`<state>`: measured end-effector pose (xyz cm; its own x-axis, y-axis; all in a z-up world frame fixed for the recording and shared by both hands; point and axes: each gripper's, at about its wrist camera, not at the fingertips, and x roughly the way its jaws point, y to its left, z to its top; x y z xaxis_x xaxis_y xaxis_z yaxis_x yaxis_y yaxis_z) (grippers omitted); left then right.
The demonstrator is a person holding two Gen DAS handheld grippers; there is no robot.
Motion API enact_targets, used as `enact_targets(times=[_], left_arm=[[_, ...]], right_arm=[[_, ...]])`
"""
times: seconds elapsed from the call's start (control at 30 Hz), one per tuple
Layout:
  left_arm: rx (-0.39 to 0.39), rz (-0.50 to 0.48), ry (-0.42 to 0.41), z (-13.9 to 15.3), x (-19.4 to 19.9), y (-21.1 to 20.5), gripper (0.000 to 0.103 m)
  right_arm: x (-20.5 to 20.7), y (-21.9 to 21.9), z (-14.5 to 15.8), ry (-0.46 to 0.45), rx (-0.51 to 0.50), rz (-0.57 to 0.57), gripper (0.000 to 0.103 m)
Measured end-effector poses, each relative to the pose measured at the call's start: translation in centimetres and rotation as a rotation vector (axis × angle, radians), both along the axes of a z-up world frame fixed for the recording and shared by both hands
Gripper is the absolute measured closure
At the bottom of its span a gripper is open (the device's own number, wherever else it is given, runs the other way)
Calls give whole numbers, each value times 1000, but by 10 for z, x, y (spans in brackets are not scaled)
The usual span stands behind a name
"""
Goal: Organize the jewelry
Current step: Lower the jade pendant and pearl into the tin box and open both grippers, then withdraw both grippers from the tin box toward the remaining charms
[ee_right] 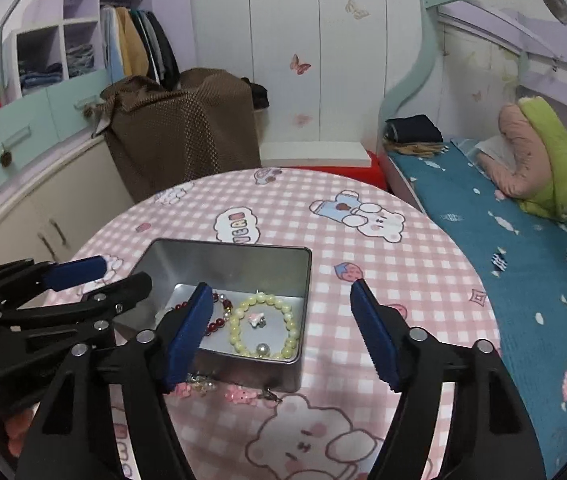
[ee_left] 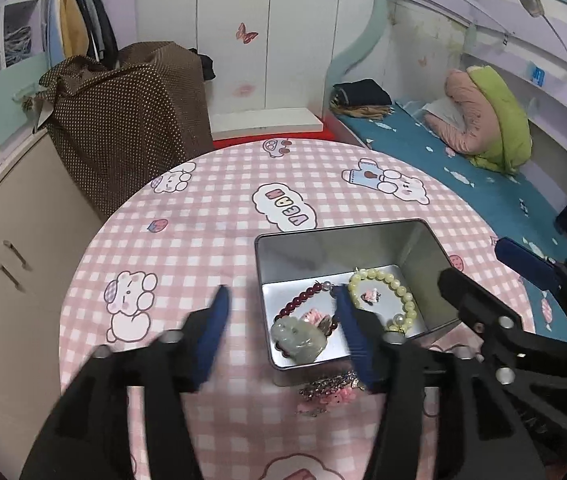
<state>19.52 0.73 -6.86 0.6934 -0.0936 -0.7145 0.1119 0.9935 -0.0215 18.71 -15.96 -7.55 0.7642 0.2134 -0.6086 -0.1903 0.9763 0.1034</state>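
An open metal tin (ee_left: 423, 252) (ee_right: 227, 258) stands on the pink checked round table. It holds a dark red bead bracelet (ee_left: 303, 296) (ee_right: 217, 322), a pale yellow bead bracelet (ee_left: 401, 290) (ee_right: 261, 300), a green jade pendant (ee_left: 297, 338) and a small pink charm (ee_left: 369, 296) (ee_right: 255, 319). More pink jewelry (ee_left: 329, 394) (ee_right: 239, 394) lies on the cloth by the tin's near wall. My left gripper (ee_left: 281, 294) is open and empty over the tin's near left corner. My right gripper (ee_right: 281, 288) is open and empty above the tin's right side.
The table's round edge (ee_left: 83, 248) drops off to the left beside a cabinet (ee_left: 7, 264). A bed with a teal sheet (ee_right: 523, 248) lies to the right. A brown dotted bag (ee_left: 131, 120) and a white wardrobe (ee_right: 283, 60) stand behind the table.
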Motion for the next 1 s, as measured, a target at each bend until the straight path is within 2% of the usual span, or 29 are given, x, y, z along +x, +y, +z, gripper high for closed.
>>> enact_targets(times=[0.73, 0.87, 1.0], left_arm=[[9, 30, 24, 1, -25, 11, 42], [5, 27, 27, -1, -30, 13, 34], [4, 26, 35, -4, -36, 13, 34]], right_arm=[[-27, -5, 8, 10, -14, -11, 31], [-31, -8, 6, 21, -13, -17, 31], [-36, -10, 2, 32, -9, -21, 31]])
